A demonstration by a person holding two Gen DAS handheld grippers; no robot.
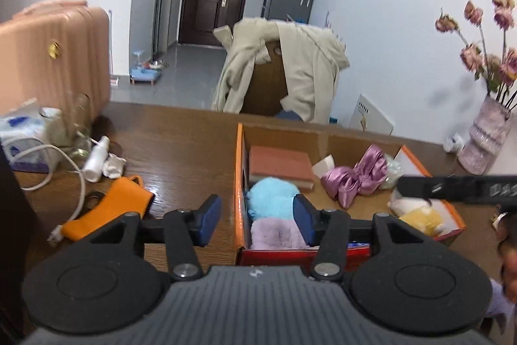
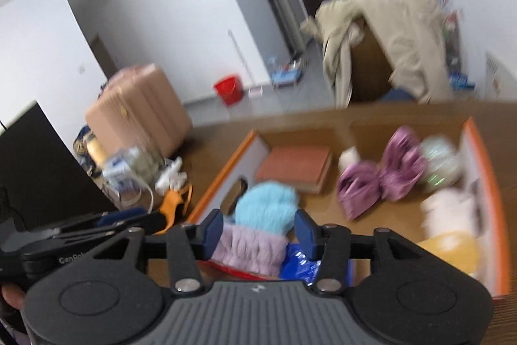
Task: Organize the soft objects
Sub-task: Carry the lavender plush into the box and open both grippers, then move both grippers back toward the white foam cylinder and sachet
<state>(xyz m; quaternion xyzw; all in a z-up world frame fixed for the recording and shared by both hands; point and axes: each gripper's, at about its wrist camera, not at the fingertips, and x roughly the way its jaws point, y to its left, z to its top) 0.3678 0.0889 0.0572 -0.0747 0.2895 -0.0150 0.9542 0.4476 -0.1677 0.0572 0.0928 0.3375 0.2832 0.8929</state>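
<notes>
Right now your left gripper [image 1: 257, 220] hovers over the near-left corner of the orange-rimmed cardboard box [image 1: 239, 170], its blue-padded fingers [image 1: 211, 220] spread wide with nothing between them. One finger hangs over the wooden table [image 1: 181, 144], the other over the box interior, straddling the left wall. Your right gripper [image 2: 258, 235] points into the same box from the near side, fingers equally wide and empty; that view is blurred. Inside, a light blue fluffy item [image 1: 273, 198] lies against the left wall, touching a lilac plush piece [image 1: 276, 233] just nearer you. A pink book-like block [image 1: 279, 165] sits behind them, a purple satin bow [image 1: 355, 178] lies mid-box, and a yellow-and-white plush toy [image 1: 416, 215] rests at the right end. An orange cloth pouch [image 1: 108, 206] lies outside on the table, left of the box.
</notes>
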